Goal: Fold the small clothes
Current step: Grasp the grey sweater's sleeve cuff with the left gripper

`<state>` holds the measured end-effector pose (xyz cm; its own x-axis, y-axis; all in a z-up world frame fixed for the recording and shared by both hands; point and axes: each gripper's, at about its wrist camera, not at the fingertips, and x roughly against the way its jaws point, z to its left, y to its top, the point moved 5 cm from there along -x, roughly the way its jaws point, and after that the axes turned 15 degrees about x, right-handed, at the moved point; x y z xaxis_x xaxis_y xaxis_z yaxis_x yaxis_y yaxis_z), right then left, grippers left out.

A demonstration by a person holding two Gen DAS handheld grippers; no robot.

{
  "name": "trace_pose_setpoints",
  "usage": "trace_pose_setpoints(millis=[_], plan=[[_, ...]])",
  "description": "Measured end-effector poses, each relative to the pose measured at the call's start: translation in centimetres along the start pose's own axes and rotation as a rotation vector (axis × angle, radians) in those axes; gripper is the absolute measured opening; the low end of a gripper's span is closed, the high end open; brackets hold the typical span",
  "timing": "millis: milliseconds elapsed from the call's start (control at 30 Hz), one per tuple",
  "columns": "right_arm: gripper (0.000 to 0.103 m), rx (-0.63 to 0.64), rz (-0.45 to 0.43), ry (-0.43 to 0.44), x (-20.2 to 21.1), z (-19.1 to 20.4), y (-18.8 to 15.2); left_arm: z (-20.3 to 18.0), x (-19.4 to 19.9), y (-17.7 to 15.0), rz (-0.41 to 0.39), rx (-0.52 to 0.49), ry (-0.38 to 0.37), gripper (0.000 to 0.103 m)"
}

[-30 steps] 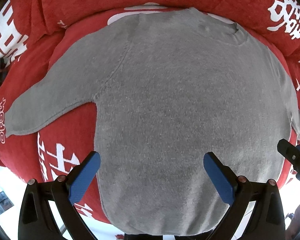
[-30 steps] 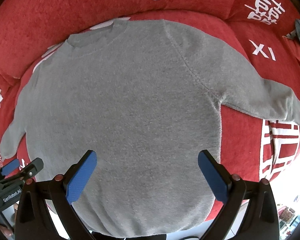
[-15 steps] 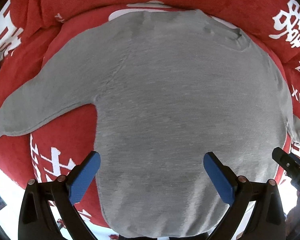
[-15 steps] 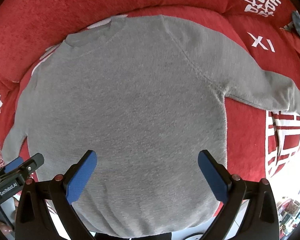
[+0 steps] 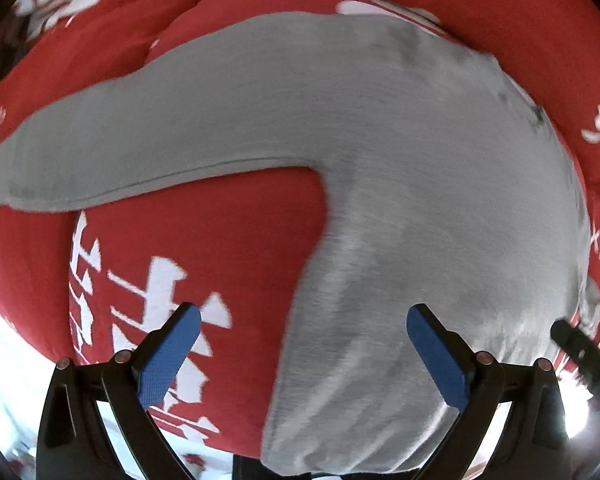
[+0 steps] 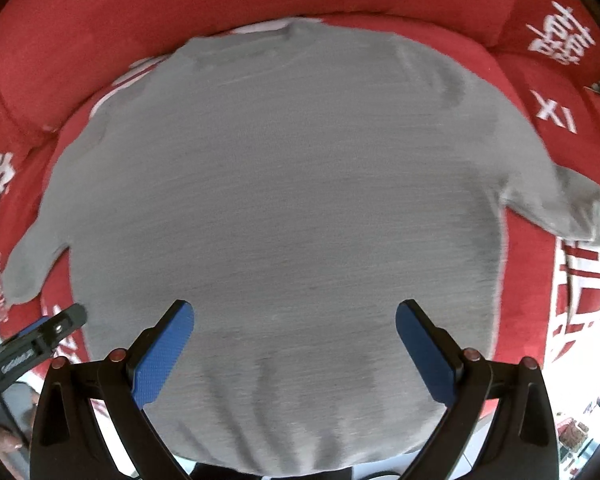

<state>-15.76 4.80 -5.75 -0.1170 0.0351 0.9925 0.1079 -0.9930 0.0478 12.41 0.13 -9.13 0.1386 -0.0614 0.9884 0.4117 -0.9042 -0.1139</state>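
blue pads line both claws, and both are spread wide with nothing between the fingers. the left claw (image 5: pixel 303 354) hangs above the sweater's (image 5: pixel 400 184) left side seam near the hem, one finger over red cloth, the other over grey knit. the right claw (image 6: pixel 295 344) hangs over the lower middle of the body, near the hem. outward from them the sweater lies flat and face up on a red cover (image 6: pixel 100 12) with white characters, collar (image 6: pixel 292 30) at the far end, hem nearest the cameras. the left sleeve (image 5: pixel 132 144) stretches straight out to the side; the right sleeve (image 6: pixel 572 208) also lies out sideways. no fold shows anywhere: body unfolded, both sleeves out. by my reading the task is at its start, with the garment spread ready and every fold left to make.
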Motion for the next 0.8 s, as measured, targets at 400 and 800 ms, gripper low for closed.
trace_pose_setpoints(millis=[400, 800], plan=[[0.101, 0.218, 0.02, 0.065, -0.4, 8.4, 0.4, 17.2, 0.7, 7.6, -0.099, 0.471, -0.195, 0.103], [0.101, 0.264, 0.042, 0.067, -1.5, 11.7, 1.4, 18.0, -3.0, 10.0, -0.092, 0.678, -0.448, 0.103]])
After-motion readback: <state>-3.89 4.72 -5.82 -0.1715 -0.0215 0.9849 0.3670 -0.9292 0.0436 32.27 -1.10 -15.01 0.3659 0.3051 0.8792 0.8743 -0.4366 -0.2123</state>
